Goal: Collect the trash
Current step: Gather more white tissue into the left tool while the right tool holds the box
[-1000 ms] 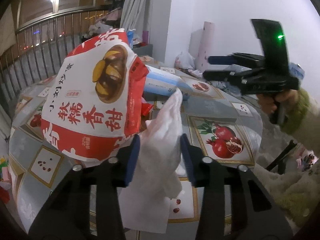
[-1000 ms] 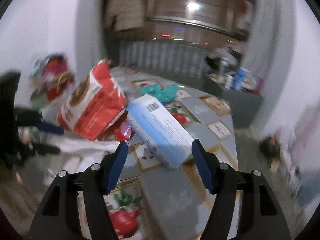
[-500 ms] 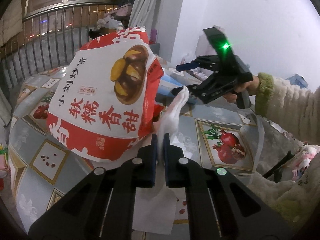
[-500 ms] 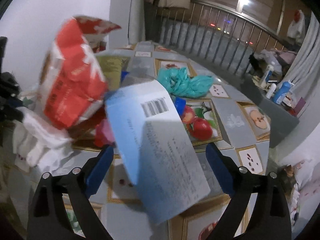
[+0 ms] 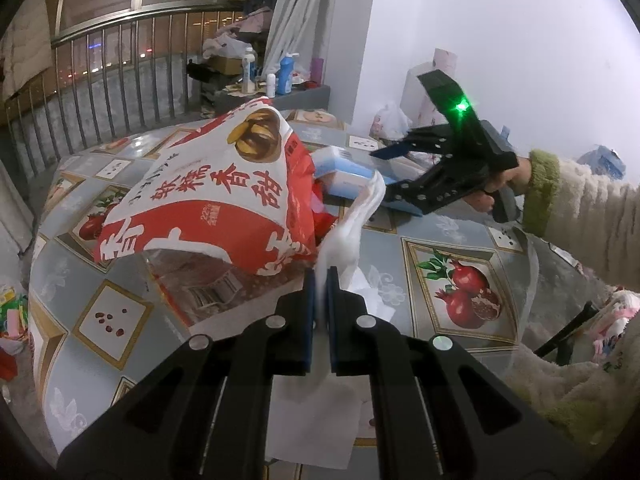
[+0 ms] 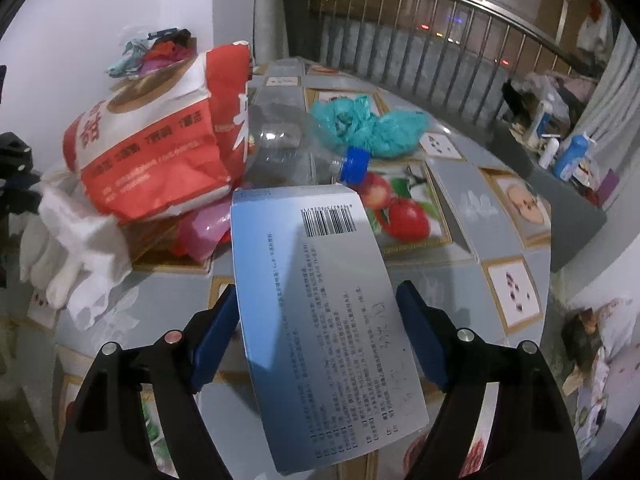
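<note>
My left gripper (image 5: pixel 319 280) is shut on a white plastic bag (image 5: pixel 348 232) that trails over the table; the bag also shows in the right wrist view (image 6: pixel 76 248). A red and white snack bag (image 5: pixel 216 200) lies just beyond it, also in the right wrist view (image 6: pixel 156 156). My right gripper (image 6: pixel 318 304) straddles a light blue carton (image 6: pixel 320 308) with its jaws wide, one on each side; whether the pads touch it I cannot tell. The right gripper (image 5: pixel 384 174) and carton (image 5: pixel 344 176) also show in the left wrist view.
A clear bottle with a blue cap (image 6: pixel 352 164), a teal plastic bag (image 6: pixel 372 124) and a pink wrapper (image 6: pixel 204 232) lie on the fruit-print tablecloth (image 5: pixel 460 280). A metal railing (image 6: pixel 440 52) runs behind. A ledge with bottles (image 6: pixel 560 148) stands at the far right.
My left gripper closed on the white bag a second ago and stays shut. My right gripper moved in over the blue carton, which now lies between its jaws.
</note>
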Motion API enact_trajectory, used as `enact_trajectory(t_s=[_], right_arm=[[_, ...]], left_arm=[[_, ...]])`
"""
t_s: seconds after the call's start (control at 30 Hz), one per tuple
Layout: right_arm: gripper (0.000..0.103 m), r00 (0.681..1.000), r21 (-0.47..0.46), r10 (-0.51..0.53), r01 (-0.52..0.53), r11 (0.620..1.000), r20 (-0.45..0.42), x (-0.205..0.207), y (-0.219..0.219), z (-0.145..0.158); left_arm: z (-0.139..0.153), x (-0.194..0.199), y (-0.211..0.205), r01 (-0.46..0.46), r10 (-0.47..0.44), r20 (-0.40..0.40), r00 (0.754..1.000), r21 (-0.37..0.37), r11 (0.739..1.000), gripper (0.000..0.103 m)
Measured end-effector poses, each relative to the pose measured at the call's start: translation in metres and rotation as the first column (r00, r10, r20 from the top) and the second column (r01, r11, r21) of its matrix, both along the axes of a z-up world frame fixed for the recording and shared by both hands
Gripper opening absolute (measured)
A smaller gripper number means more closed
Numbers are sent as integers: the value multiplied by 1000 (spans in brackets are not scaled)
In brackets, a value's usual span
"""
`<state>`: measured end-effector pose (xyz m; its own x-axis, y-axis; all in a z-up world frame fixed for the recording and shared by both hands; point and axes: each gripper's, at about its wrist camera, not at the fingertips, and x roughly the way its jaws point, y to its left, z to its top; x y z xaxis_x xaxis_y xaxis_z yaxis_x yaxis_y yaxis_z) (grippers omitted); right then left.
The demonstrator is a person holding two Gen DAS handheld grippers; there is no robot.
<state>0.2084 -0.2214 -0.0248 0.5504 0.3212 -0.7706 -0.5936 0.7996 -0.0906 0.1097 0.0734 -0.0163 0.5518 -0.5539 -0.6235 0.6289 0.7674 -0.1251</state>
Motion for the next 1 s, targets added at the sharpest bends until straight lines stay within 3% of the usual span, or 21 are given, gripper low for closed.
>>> enact_trajectory(t_s=[0.2, 0.37, 0.5, 0.6, 0.7, 0.8, 0.9, 0.97, 1.0], right_arm=[[77, 995, -41, -94, 92, 995, -24, -41, -10, 4], [77, 966, -94, -252, 246, 965, -54, -90, -21, 3], [77, 902, -46, -416, 413, 910, -115, -129, -33, 0], [78, 832, 12, -527, 537, 844, -170, -152, -41, 0], [81, 782, 139, -554, 606, 783, -286, -171, -51, 0], [83, 764, 228, -552, 634, 739, -335, -187, -54, 2], [84, 760, 256, -568, 645, 720, -315, -197, -53, 7], [86, 759, 254, -579, 648, 718, -298, -198, -51, 9], [86, 757, 251, -583, 650, 717, -295, -198, -50, 8]], left_arm=[[2, -4, 3, -13, 13, 3, 1000, -11, 1000, 4], [1, -10, 7, -32, 31, -24, 999, -37, 999, 4], [-2, -16, 5, -53, 49, -63, 997, -65, 996, 4], [-4, -22, 2, -67, 60, -87, 994, -85, 994, 4], [-7, -31, -4, -58, 45, -122, 992, -103, 993, 4], [-11, -38, -7, -36, 18, -148, 989, -122, 992, 5], [-13, -43, -14, -18, 0, -161, 987, -114, 993, 16], [-12, -45, -20, -26, 15, -139, 990, -78, 997, 34], [-12, -45, -22, -33, 25, -127, 992, -62, 998, 36]])
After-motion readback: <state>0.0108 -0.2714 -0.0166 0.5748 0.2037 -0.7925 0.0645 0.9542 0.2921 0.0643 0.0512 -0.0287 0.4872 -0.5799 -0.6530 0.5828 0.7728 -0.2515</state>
